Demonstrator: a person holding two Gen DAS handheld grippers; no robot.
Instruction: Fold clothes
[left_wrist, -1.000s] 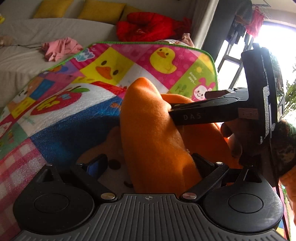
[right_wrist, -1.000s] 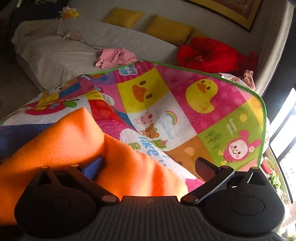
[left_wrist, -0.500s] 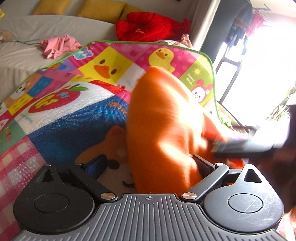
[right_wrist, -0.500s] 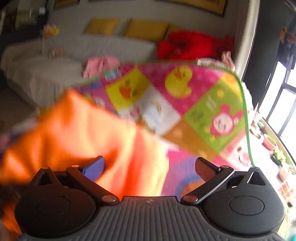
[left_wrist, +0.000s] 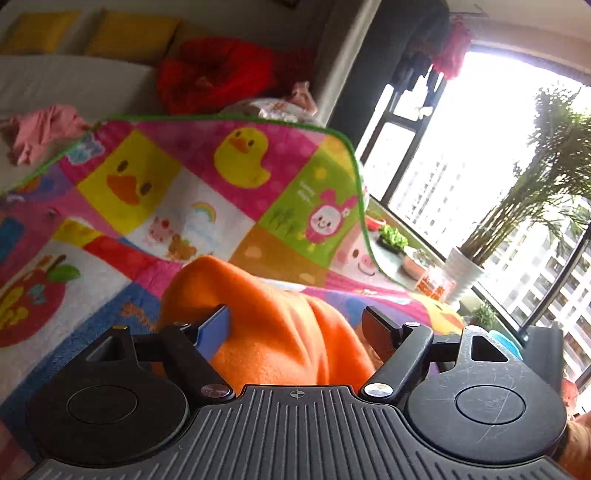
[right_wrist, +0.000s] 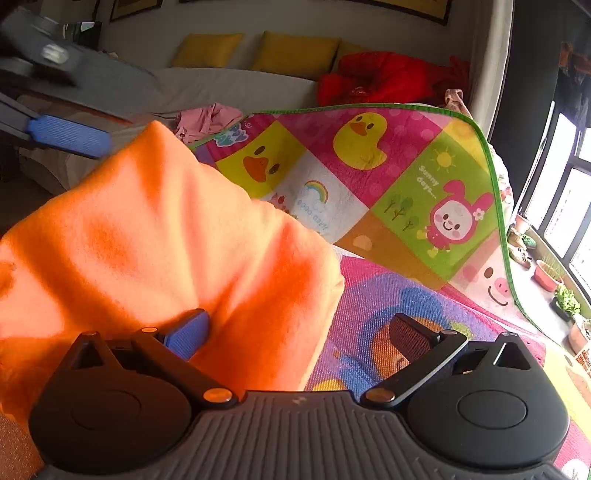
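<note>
A patchwork cartoon play mat (right_wrist: 402, 192) carries the orange fleece garment (right_wrist: 155, 236).

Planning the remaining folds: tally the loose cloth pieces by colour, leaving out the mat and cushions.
Orange garment: 1
Pink garment: 1
Red bundle: 1
Total: 3
A pale piece behind the mat is too unclear to count.
</note>
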